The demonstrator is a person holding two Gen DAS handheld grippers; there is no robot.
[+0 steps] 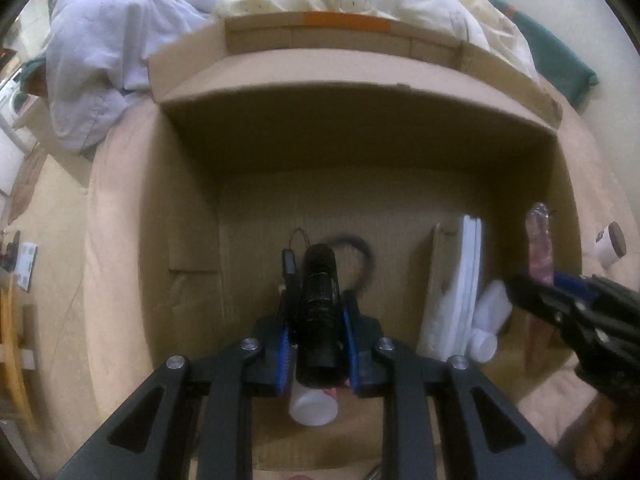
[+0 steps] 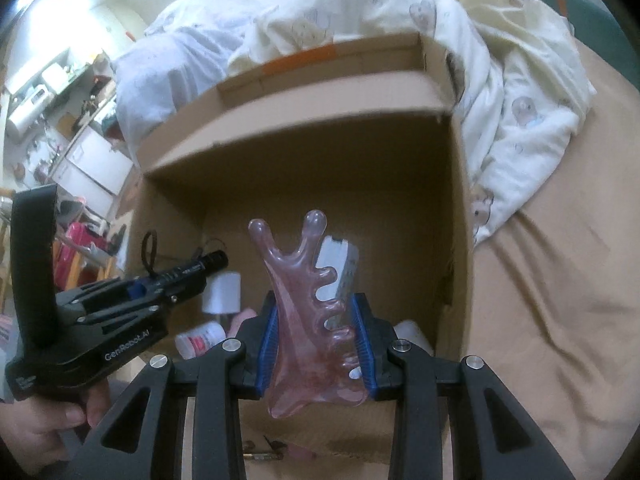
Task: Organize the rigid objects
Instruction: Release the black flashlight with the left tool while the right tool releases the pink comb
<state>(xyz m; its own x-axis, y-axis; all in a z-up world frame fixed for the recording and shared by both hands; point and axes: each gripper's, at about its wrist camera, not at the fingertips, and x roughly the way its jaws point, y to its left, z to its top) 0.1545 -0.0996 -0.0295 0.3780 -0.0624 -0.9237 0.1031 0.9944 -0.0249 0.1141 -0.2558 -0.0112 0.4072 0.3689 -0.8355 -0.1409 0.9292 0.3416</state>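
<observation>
Over the open cardboard box (image 1: 360,92) on the bed, the left tool (image 1: 316,320) clamps a black flashlight (image 1: 318,312); the right tool (image 2: 316,344) grips a pink comb-shaped scraper (image 2: 300,304)

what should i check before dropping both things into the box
1. Left gripper clamped on the black flashlight: ok.
2. Right gripper clamped on the pink comb-shaped tool: ok.
3. Both grippers over the open cardboard box, flaps out of the way: ok.
4. Bare floor in the box for the flashlight: ok, the left part looks free; a white bottle lies right under the gripper.
5. Landing spot for the pink tool: cannot tell, the tool hides what is below it; a white pack stands behind it.
6. Grippers apart from each other: ok, no contact visible.
</observation>
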